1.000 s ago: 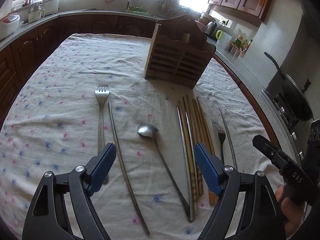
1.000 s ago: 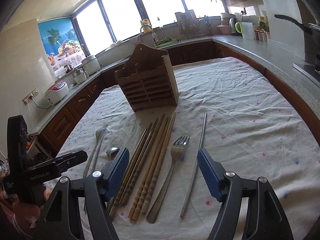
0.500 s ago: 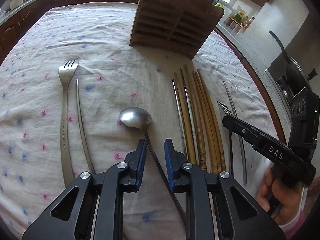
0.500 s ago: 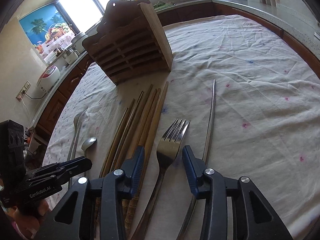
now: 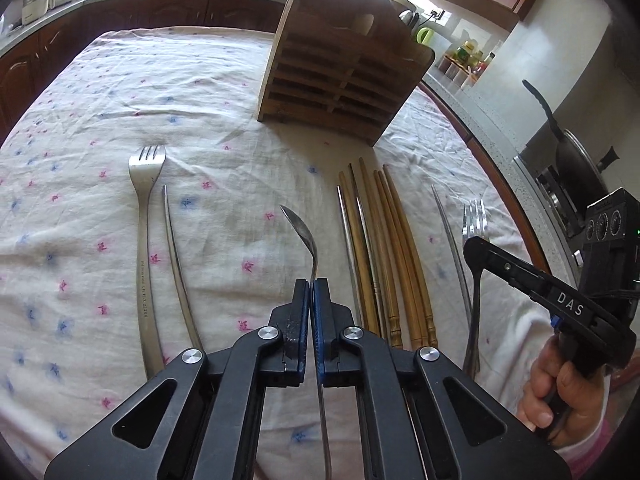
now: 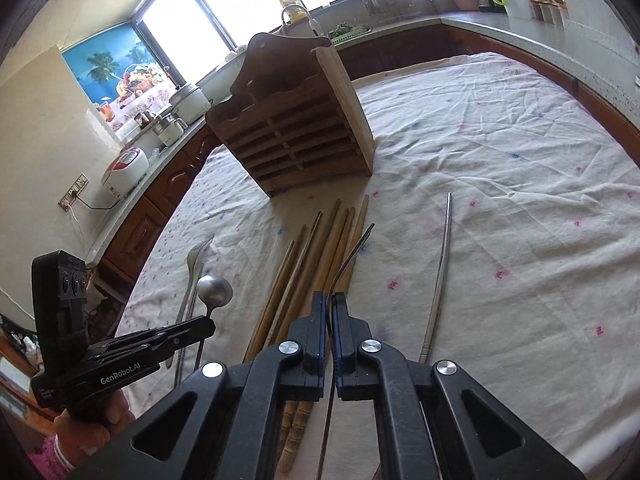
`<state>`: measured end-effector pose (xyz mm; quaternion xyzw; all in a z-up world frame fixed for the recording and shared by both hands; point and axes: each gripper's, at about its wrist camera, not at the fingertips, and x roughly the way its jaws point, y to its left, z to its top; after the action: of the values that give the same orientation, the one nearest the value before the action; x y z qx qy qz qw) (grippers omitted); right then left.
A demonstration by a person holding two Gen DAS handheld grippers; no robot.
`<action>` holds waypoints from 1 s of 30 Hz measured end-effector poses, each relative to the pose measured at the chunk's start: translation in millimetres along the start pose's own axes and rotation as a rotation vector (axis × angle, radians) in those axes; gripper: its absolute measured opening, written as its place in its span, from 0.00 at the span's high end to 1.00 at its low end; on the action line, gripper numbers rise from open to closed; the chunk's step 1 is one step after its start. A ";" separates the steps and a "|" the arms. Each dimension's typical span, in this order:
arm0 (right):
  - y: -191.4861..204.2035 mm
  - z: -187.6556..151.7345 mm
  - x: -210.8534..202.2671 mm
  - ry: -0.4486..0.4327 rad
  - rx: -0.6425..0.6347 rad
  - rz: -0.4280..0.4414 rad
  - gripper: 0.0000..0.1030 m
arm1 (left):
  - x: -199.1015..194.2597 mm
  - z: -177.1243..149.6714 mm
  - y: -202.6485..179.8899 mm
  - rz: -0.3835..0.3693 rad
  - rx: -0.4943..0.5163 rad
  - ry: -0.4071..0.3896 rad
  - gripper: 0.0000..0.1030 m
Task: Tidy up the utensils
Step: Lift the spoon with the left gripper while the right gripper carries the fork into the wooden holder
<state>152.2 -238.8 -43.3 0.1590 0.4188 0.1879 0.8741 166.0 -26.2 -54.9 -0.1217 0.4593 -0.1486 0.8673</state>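
My left gripper (image 5: 311,282) pinches the spoon (image 5: 300,228) by its thin handle, so the bowl tips up on its side. My right gripper (image 6: 331,298) pinches a fork (image 6: 352,254) by its handle too, and its prongs point up off the cloth (image 6: 520,200). I hold them by the handles so the ends can slide into the wooden rack (image 6: 296,132), which stands just behind the chopsticks (image 5: 384,248). Another fork (image 5: 146,200) lies flat, waiting.
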 end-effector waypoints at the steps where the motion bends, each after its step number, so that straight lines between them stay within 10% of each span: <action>1: 1.7 1.5 -3.1 -0.009 0.000 0.008 0.97 | -5.1 0.9 0.0 -0.003 0.001 -0.012 0.98; 30: 49.2 107.8 -56.9 -0.358 -0.073 0.050 0.98 | -103.6 94.8 -4.0 -0.057 0.024 -0.394 0.98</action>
<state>195.0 -234.8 80.9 0.1684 0.2454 0.1935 0.9349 189.1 15.4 77.3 -0.1511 0.2751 -0.1520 0.9372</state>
